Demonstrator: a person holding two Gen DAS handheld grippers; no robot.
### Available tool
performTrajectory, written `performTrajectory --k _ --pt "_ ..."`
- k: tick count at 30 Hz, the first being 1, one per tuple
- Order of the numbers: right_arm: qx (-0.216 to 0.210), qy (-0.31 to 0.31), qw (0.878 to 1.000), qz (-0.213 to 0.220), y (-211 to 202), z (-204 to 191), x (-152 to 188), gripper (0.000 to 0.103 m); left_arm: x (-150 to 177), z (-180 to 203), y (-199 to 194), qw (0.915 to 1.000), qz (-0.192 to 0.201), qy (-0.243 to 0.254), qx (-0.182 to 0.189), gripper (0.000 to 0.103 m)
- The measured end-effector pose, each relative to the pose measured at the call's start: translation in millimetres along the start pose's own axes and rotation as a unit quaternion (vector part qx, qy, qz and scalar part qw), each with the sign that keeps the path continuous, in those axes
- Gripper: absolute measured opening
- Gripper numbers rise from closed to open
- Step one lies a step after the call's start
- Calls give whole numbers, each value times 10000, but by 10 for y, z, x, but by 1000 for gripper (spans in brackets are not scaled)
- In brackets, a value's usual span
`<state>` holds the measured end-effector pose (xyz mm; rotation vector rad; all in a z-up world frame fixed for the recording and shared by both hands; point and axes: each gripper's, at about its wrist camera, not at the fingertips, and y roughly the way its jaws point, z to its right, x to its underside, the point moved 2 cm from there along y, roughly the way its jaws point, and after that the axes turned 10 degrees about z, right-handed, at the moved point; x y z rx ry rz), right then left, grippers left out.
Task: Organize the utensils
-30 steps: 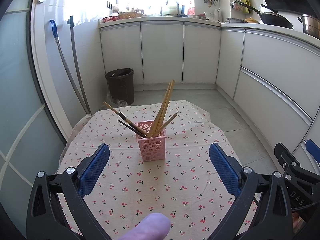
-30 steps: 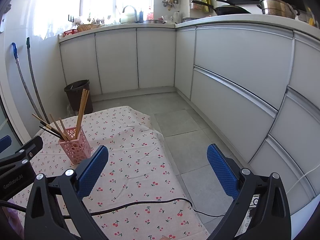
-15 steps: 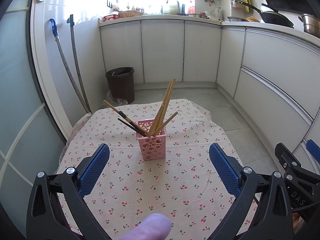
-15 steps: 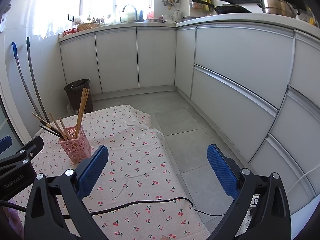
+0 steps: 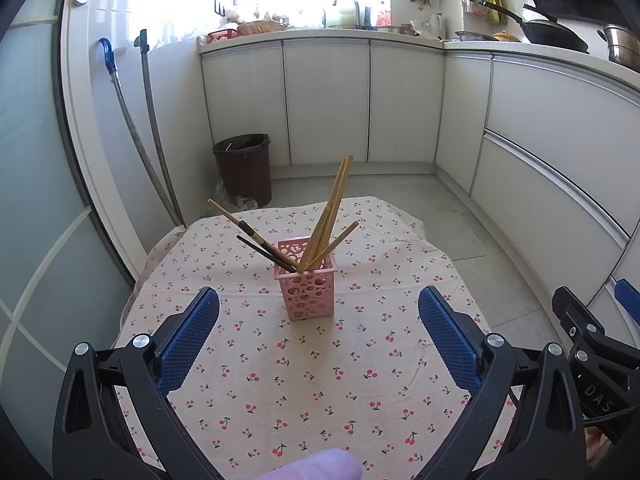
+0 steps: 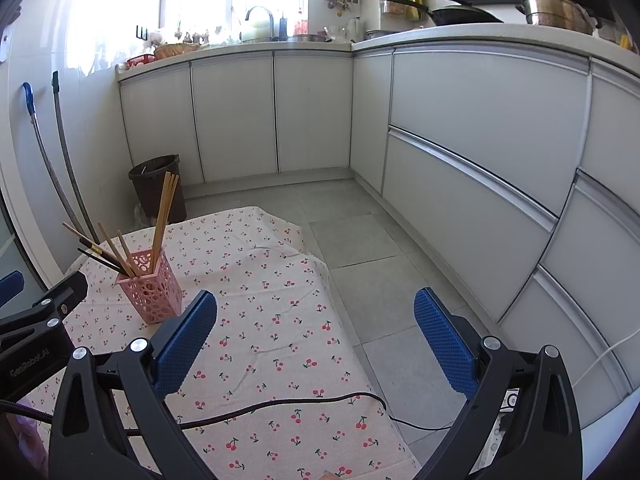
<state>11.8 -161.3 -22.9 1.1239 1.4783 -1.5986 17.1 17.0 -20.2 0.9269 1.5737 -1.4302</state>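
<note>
Holder: pink holder [image 5: 307, 285] stands upright at the centre of the left wrist frame, on the cherry-print table [image 5: 280, 376].
Chopsticks: chopsticks [image 5: 329, 216] all stand in it, leaning apart; none lie loose on the cloth.
Left hand-held gripper [image 5: 318, 334]: jaws spread wide, holding nothing, short of the holder.
Right hand-held gripper [image 6: 316, 334]: equally wide, empty; holder at its left, middle height.
Progress: sorting looks finished; at most, straightening remains.
Cable: black cable [image 6: 280, 404] crosses the cloth at the lower frame.
</note>
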Motion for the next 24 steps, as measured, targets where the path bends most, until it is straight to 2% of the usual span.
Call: performTrajectory --k 7,15,17,21,24 --pt "4 -12 10000 -27 13 -4 0 96 17 31 -6 9999 40 32 157 89" --pt "17 -8 10000 -36 8 9 -3 96 14 105 -26 9995 115 153 258 88" --pt "37 -12 10000 -29 8 18 -11 96 12 115 -19 9996 69 197 212 88" --pt "69 38 10000 -43 18 51 -15 96 11 101 -10 9997 -55 99 196 96" --pt "68 59 9999 -73 36 69 -13 96 4 99 -24 9999 -21 100 120 96"
